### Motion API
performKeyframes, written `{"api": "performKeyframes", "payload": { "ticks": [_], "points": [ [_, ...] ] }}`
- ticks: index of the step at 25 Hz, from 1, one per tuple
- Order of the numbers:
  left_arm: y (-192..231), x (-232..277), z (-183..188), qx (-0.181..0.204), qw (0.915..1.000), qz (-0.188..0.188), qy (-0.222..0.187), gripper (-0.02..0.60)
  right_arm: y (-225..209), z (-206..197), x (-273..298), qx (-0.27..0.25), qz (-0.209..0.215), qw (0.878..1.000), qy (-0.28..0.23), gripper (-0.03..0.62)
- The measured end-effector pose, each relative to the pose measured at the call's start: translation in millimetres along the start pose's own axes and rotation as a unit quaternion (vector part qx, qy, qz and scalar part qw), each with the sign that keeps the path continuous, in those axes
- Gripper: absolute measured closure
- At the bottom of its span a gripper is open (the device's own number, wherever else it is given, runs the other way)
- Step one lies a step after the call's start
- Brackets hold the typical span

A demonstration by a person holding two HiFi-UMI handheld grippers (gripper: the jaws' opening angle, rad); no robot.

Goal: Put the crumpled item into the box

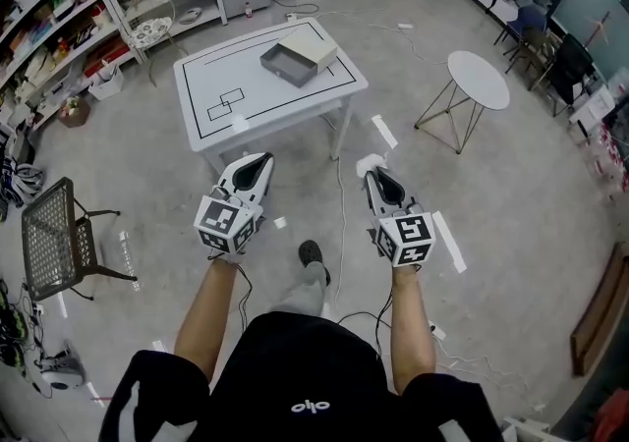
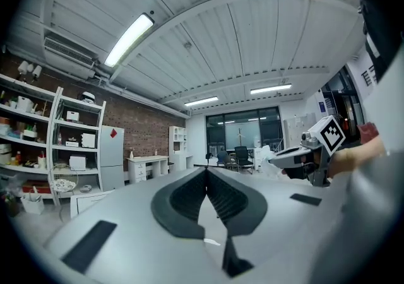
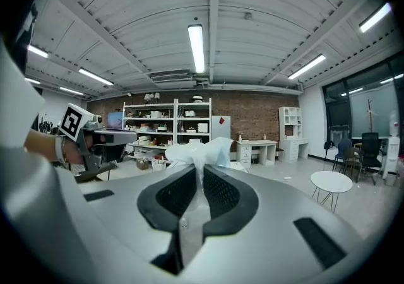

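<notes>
Out on the bare concrete floor (image 1: 511, 194), short of the white rectangular bench with black outlines (image 1: 295, 101), a person stands with a grey hand-held tool in each hand, both pointed toward the bench. The right claw (image 3: 201, 174) is clamped on a crumpled white paper wad (image 3: 203, 149), which bunches out beyond the ribbed black pads. Seen from above, the wad is a pale puff at that tool's tip, over the floor and well apart from the bench. The left claw (image 2: 206, 174) has its jaws together at the tips with nothing between them. Toward the bench's far right sits a shallow grey open box (image 1: 283, 65), with a flat cream lid (image 1: 314, 42) touching its far side. A round white side table on thin legs (image 1: 479, 79) stands off to the right, and a black mesh chair (image 1: 49, 234) to the left.
</notes>
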State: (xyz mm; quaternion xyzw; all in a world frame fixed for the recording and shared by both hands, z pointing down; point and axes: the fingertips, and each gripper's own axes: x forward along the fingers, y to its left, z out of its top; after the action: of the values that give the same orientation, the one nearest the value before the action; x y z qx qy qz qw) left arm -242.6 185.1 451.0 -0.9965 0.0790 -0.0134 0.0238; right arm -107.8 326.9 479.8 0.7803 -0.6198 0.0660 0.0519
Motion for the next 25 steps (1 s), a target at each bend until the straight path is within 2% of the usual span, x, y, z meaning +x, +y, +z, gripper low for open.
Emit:
{"api": "performKeyframes", "payload": {
  "ticks": [12,25],
  "points": [
    [47,121,8,-0.001,0.9999,0.014,0.002,0.574,-97,21,93,-0.004,0.017,1.0,0.013,0.556],
    [110,196,3,-0.008,0.999,0.043,0.009,0.574,-151,32,186,-0.003,0.042,0.999,0.02,0.556]
  ]
}}
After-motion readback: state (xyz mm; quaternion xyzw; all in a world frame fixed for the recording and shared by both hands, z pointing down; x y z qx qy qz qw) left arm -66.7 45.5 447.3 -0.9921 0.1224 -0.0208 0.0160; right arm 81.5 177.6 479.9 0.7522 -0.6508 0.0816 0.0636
